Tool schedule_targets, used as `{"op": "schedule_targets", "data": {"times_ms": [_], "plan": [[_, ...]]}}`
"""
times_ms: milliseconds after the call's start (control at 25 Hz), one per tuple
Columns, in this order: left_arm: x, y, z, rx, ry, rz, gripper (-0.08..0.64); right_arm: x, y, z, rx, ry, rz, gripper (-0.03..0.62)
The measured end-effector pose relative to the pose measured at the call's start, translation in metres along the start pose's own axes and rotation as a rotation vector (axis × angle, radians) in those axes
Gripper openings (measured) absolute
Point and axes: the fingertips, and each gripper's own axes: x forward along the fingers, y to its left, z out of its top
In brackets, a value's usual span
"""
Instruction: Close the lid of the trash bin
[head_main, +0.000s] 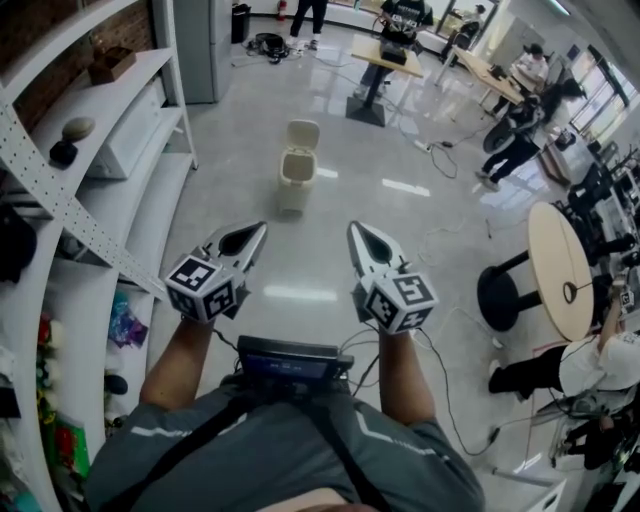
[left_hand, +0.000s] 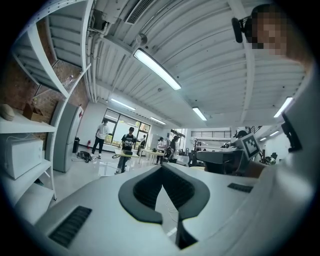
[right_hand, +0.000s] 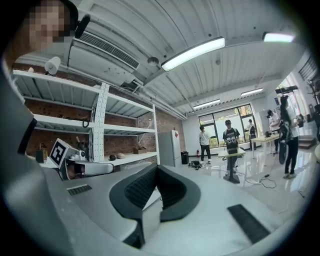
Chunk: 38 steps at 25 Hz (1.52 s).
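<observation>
The room is big, with a shiny grey floor (head_main: 330, 260) and white shelves (head_main: 130, 110) to the left of the trash bin (head_main: 295, 178). The trash bin stands alone on the floor, and its lid (head_main: 303, 133) is tipped up and open. The left tongs (head_main: 262, 228) and right tongs (head_main: 352, 228) are both pinched together, holding nothing, well short of the trash bin. I think the best way is to walk closer, then push the lid's top edge down gently so nothing tips.
</observation>
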Motion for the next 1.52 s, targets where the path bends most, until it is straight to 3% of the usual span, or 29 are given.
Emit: {"op": "schedule_targets", "data": {"times_ms": [600,1000,1520], "plan": [[-0.011,0.040,0.004,0.011,-0.008,-0.043,-0.002,0.036,0.025,-0.004,0.046,0.010,-0.043,0.009],[0.032,0.074,0.011,0.020,-0.007,0.041,-0.002,0.084,-0.017,-0.002,0.059,-0.005,0.010,0.010],[0.156,0.115,0.051,0.087,-0.016,0.129,-0.002,0.162,-0.124,0.032,0.057,-0.041,0.108,0.009]]}}
